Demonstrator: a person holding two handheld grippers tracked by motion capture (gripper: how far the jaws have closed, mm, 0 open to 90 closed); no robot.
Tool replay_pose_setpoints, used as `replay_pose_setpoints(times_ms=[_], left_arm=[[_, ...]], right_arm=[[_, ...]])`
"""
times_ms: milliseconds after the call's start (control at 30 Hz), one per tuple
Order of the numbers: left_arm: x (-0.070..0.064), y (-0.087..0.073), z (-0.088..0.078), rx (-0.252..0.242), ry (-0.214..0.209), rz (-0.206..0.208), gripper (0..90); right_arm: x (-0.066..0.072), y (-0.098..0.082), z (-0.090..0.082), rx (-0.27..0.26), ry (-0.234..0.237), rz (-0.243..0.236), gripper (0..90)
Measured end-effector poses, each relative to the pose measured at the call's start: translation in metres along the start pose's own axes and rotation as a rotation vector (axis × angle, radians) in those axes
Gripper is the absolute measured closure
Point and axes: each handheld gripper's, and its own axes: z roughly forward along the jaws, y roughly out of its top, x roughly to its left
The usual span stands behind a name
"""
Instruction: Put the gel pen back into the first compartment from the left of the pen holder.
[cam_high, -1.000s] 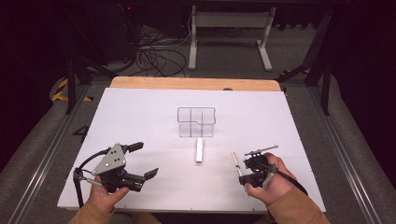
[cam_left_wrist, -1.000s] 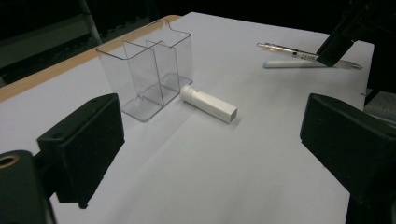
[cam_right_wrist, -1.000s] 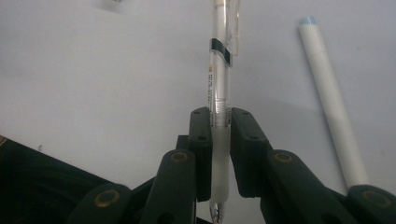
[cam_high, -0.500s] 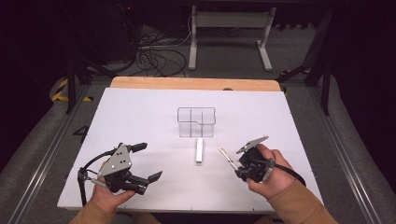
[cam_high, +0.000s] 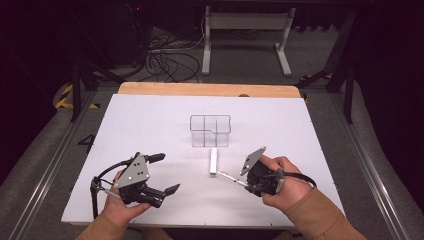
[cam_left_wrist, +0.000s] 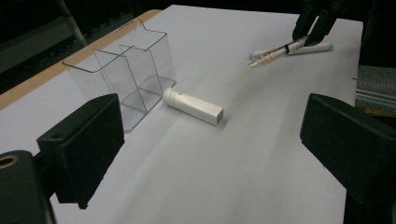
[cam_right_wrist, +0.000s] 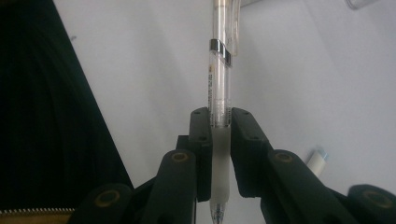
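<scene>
Surroundings: dark room, grey floor, cables and a metal stand beyond the far edge of the table.
Surface: white table (cam_high: 150, 125) with a wooden strip along its far edge.
Organizer: clear organizer (cam_high: 210, 131) with compartments, standing upright near the middle of the table, somewhat toward the far edge; it looks empty in the left gripper view (cam_left_wrist: 122, 74).
White block: block (cam_high: 214, 161) lying flat just on the near side of the organizer, apart from it; one end is round-necked (cam_left_wrist: 193, 105).
Right gripper: right gripper (cam_high: 246, 183) near the right part of the near edge, jaws clamped on the pen.
Pen: clear pen (cam_right_wrist: 219, 74) held by its white grip section between the right jaws, its barrel running out past the fingertips; from above it points toward the near end of the block (cam_high: 227, 176), without clear contact.
Small item: white stick with a blue end (cam_left_wrist: 314, 47) lying on the table close to the pen.
Left gripper: left gripper (cam_high: 162, 173) near the left part of the near edge, jaws wide apart, nothing between them.
</scene>
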Motion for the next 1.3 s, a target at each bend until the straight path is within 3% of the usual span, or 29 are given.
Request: replay_pose_setpoints(times_ms=[100, 400, 767, 933, 1300], left_arm=[[0.001, 0.0, 0.001, -0.005, -0.012, -0.005, 7.7], [0.0, 0.001, 0.003, 0.005, -0.029, 0.001, 10.9], [0.0, 0.003, 0.005, 0.014, -0.037, 0.004, 12.2], [-0.001, 0.006, 0.006, 0.024, -0.04, 0.015, 13.4], [-0.004, 0.011, 0.015, 0.06, -0.062, 0.033, 15.0]], right_arm=[[-0.001, 0.003, 0.0, 0.009, 0.003, -0.068, 79.6], [-0.001, 0.007, -0.001, -0.002, 0.034, -0.139, 79.5], [-0.001, 0.011, 0.0, 0.011, 0.042, -0.19, 79.5], [-0.001, 0.016, 0.001, 0.019, 0.05, -0.248, 79.5], [0.003, 0.03, 0.006, 0.018, 0.071, -0.292, 79.5]])
